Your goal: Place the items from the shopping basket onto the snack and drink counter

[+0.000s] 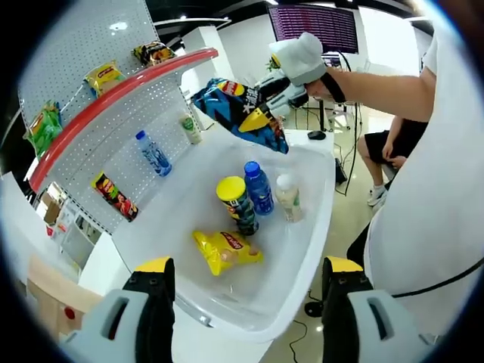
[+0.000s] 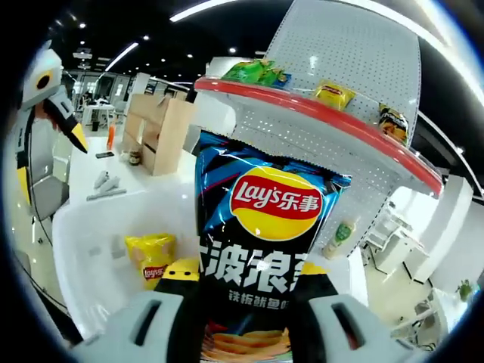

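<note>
Holding blue chip bag (image 2: 261, 249) in right tongs (image 2: 246, 283), white basket (image 1: 302, 257) with yellow chip bag (image 1: 225, 249), bottles

A: How much of the blue chip bag (image 2: 261, 257) can you see in the right gripper view?

B: Its lower end is cut off by the picture's bottom edge, between the right tool's (image 2: 246, 318) jaws.

A: And behind it?

B: It hides the middle of the counter (image 2: 91, 234). The small bottle (image 2: 340, 238) beside it carries a label too small to read.
</note>
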{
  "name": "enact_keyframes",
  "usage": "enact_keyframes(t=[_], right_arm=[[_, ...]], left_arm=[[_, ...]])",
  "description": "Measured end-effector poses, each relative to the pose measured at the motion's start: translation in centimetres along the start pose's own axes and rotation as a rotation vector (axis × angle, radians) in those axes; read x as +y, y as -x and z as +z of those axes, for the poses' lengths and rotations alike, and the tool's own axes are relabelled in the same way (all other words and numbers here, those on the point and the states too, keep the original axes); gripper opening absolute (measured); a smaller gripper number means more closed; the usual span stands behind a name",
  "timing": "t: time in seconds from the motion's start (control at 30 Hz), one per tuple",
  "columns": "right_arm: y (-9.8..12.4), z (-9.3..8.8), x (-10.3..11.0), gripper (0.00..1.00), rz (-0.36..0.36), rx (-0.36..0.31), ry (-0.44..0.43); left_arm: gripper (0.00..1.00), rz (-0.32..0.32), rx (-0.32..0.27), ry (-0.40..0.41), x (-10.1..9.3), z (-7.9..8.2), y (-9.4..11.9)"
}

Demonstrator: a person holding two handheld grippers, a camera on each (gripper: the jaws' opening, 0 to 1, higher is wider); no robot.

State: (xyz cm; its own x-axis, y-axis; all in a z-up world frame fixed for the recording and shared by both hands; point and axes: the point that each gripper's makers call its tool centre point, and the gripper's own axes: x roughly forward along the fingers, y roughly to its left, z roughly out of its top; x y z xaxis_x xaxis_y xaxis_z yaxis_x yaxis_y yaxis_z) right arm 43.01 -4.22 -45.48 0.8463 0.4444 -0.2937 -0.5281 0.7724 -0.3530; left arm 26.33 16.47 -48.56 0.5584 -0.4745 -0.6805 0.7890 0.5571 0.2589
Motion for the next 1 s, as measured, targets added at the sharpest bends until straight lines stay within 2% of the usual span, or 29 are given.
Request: enact_keyframes(t=[0.27, 0.4, 0.53, 0.73, 0.8, 1.0], right_arm=[[1.5, 1.9, -4.5, 0.41, -0.12, -0.029, 0.009], [2.4, 3.4, -6.5, 0.41, -0.163, -0.067, -0.048], [3.1, 4.4, -8.4, 0.41, -0.207, -0.083, -0.069], [4.4, 6.2, -10.7, 0.41, -0.254, -0.125, -0.092], [4.5, 6.6, -11.4, 0.41, -0.254, -0.116, -0.114], [5.2, 9.3, -13.5, 0.41, -0.286, -0.159, -0.113]], left_arm=[[0.8, -0.004, 0.003, 0.003, -0.2, -0.2, -0.2], [0.8, -0.003, 0.008, 0.004, -0.1, -0.5, -0.1], [0.8, 0.001, 0.01, 0.003, 0.1, -0.6, 0.0], [0.8, 0.004, 0.007, 0.009, 0.3, -0.6, 0.2], [0.8, -0.004, 0.005, 0.026, 0.3, -0.5, 0.3], [0.8, 0.008, -0.006, 0.029, 0.7, -0.4, 0.3]])
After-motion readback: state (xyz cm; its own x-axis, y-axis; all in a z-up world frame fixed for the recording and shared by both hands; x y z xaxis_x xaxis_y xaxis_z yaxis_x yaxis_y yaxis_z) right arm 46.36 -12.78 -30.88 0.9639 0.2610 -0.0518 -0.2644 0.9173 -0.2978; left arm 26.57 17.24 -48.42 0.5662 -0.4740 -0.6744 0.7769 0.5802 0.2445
